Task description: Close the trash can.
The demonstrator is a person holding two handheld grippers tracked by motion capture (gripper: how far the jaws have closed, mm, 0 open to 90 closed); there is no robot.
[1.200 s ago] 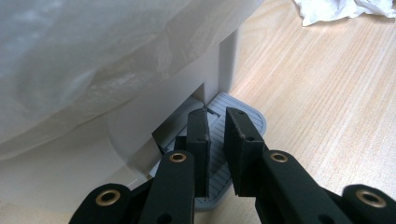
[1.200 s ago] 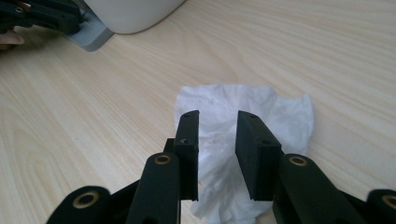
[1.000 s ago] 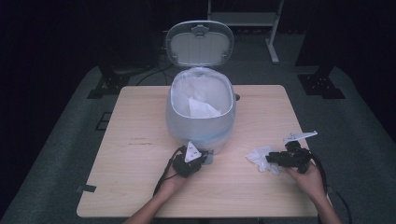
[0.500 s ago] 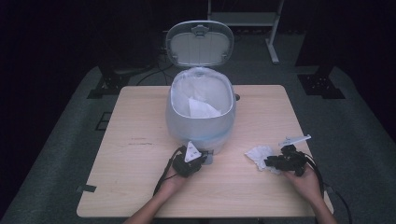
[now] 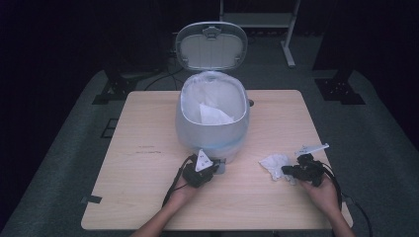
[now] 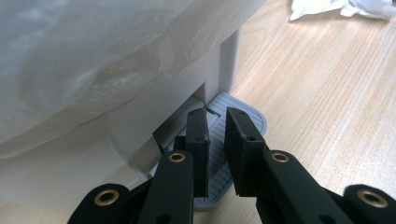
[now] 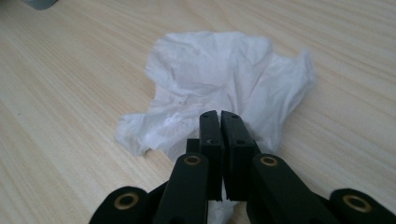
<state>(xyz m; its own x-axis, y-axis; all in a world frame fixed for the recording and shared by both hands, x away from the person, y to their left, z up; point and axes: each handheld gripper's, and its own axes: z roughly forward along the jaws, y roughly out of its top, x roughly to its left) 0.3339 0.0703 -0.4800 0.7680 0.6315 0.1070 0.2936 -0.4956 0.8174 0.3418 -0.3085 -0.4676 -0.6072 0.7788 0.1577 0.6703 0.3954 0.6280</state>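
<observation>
Nearest us, our right hand-held gripper (image 7: 219, 116) has its jaws pinched together on the crumpled white tissue (image 7: 219, 79) lying on the pale wooden surface (image 5: 148, 197), ready for lifting. Our left hand-held gripper (image 6: 217, 116), jaws slightly apart and holding nothing, presses the grey ribbed pedal (image 6: 243, 116), propping the white lidded bin (image 5: 212, 118) open beyond.
</observation>
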